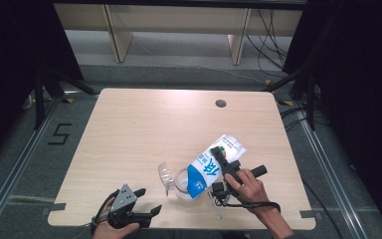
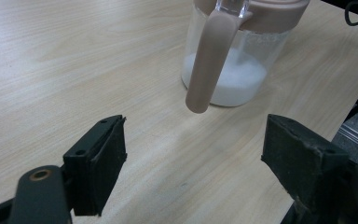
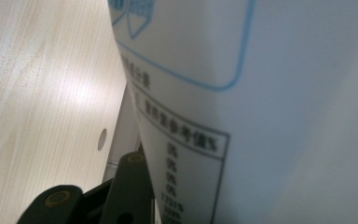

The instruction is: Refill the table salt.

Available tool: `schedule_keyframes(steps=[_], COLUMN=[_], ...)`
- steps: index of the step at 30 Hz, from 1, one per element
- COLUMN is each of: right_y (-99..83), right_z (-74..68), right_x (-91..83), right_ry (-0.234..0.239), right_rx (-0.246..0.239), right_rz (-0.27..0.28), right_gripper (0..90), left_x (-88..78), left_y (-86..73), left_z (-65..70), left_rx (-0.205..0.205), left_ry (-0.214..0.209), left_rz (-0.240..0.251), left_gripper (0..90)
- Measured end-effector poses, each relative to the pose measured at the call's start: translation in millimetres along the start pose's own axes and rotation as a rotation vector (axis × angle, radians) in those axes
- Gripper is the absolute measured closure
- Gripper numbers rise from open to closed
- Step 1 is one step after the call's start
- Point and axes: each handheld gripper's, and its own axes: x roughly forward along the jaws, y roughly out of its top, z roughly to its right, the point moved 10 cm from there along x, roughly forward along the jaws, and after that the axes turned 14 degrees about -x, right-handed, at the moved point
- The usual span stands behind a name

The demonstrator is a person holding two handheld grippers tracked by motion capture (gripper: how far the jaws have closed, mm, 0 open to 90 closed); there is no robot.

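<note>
At the near edge of the table [image 1: 129,114], left gripper [image 1: 142,201] sits low in the person's left hand [image 1: 110,230], jaws spread wide apart, nothing between them. Its own view has both black pads over bare wood, with the pitcher [image 2: 233,60] just ahead: clear body, beige lid and long beige handle [image 2: 209,63] pointing toward the camera, white powder piled in the bottom. High view puts that pitcher [image 1: 179,183] near the front edge, a bit right of centre, clear flap of the lid tipped open to its left. Right hand [image 1: 251,190] holds the right gripper [image 1: 220,155] clamped on a white and blue bag [image 1: 210,167], which is tilted with its lower blue end over the pitcher mouth, upper end slanting up and away to the right. Right gripper view: bag [image 3: 261,107] pressed right up against the lens, blue outline and a printed table on the white face, one dark jaw visible at its left side. Further back, a round cable hole [image 1: 221,103] in the tabletop, well apart from everything; beyond it floor and wooden frame legs
</note>
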Motion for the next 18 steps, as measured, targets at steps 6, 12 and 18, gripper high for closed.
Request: schedule_keyframes(steps=[6, 12, 18], right_y=[0.1, 0.0, -0.2], right_z=[0.1, -0.2, 0.4], right_x=[0.5, 0.4, -0.1], right_ry=[-0.003, 0.0, 0.001], right_rx=[0.001, 0.001, -0.003], right_rz=[0.004, 0.002, 0.0], right_gripper=[67.2, 67.4, 67.7], left_x=[-0.1, -0.5, 0.0], left_y=[0.0, 0.0, -0.1], left_z=[-0.2, -0.6, -0.5], left_rx=[0.0, 0.004, 0.0], left_ry=[0.001, 0.002, 0.002], left_rz=[0.0, -0.003, -0.001], left_gripper=[20.9, 21.3, 21.3])
